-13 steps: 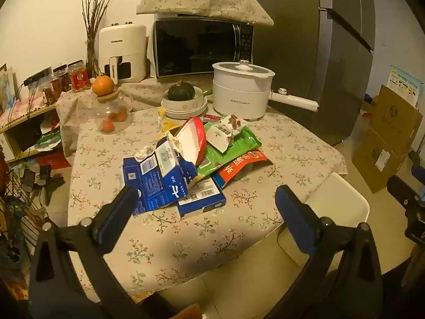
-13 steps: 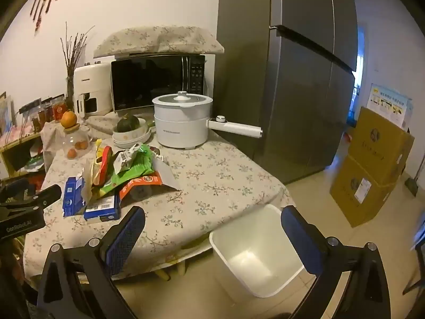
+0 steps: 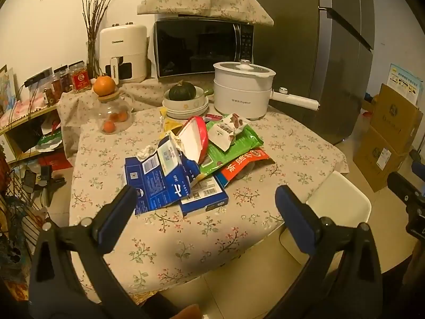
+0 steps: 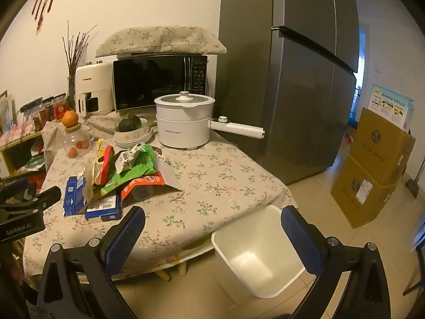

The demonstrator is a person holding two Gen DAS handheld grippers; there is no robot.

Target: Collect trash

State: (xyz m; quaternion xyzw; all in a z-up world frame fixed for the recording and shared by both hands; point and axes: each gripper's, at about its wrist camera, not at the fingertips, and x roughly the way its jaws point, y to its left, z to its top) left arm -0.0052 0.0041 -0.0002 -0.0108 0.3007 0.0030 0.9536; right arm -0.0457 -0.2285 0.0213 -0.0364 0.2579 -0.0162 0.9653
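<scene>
A heap of trash lies on the floral tablecloth: torn blue cartons (image 3: 159,183), a red-rimmed white lid (image 3: 195,139), a green snack bag (image 3: 233,146), an orange-red packet (image 3: 245,163) and a crumpled tissue (image 3: 144,152). The heap also shows in the right wrist view (image 4: 117,178). A white bin (image 4: 255,252) stands on the floor by the table's near right corner; its rim shows in the left wrist view (image 3: 342,199). My left gripper (image 3: 205,207) is open and empty, short of the cartons. My right gripper (image 4: 212,228) is open and empty above the table edge and bin.
A white electric pot (image 3: 243,93) with a long handle, a bowl stack with a green squash (image 3: 184,98) and a glass jar topped by an orange (image 3: 111,106) stand behind the heap. Microwave, air fryer and fridge (image 4: 292,79) lie beyond. Cardboard boxes (image 4: 372,164) sit on the right floor.
Both views have shifted only slightly; the left gripper has crept a little toward the heap. Nothing was taken hold of or let go.
</scene>
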